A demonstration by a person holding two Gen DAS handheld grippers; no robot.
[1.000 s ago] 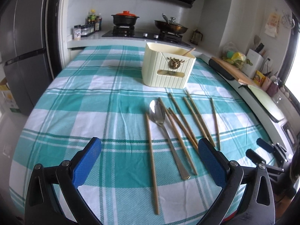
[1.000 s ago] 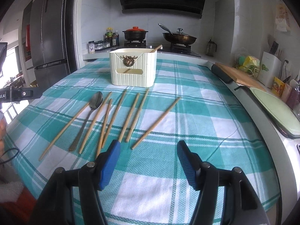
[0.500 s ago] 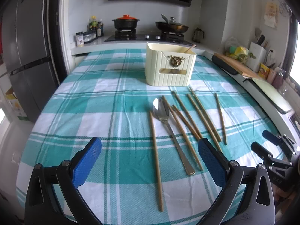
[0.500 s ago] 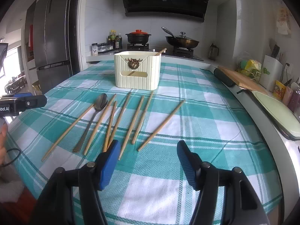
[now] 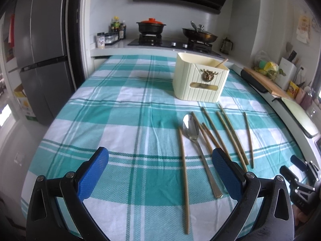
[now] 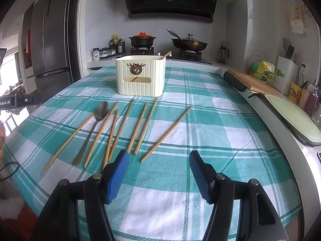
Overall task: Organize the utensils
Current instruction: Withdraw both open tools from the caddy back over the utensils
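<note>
Several wooden chopsticks (image 5: pixel 226 131) (image 6: pixel 140 125) and a metal spoon (image 5: pixel 197 148) (image 6: pixel 94 124) lie loose on the teal checked tablecloth. A cream utensil holder (image 5: pixel 199 80) (image 6: pixel 140 78) stands behind them with one chopstick (image 6: pixel 165 55) sticking out of it. My left gripper (image 5: pixel 160 166) is open and empty, above the cloth just left of the spoon. My right gripper (image 6: pixel 158 164) is open and empty, near the closest chopstick ends. The right gripper also shows at the right edge of the left wrist view (image 5: pixel 295 166).
The table's right edge (image 6: pixel 276 124) runs beside a counter with a cutting board (image 6: pixel 254 84) and a pale green tray (image 6: pixel 295 114). A stove with a pot (image 6: pixel 142 40) and a pan (image 6: pixel 189 44) stands behind the table, a refrigerator (image 5: pixel 44 46) at the left.
Both grippers have tilted up and drawn back a little, so more of the kitchen shows. Both stay open. The utensils have not moved.
</note>
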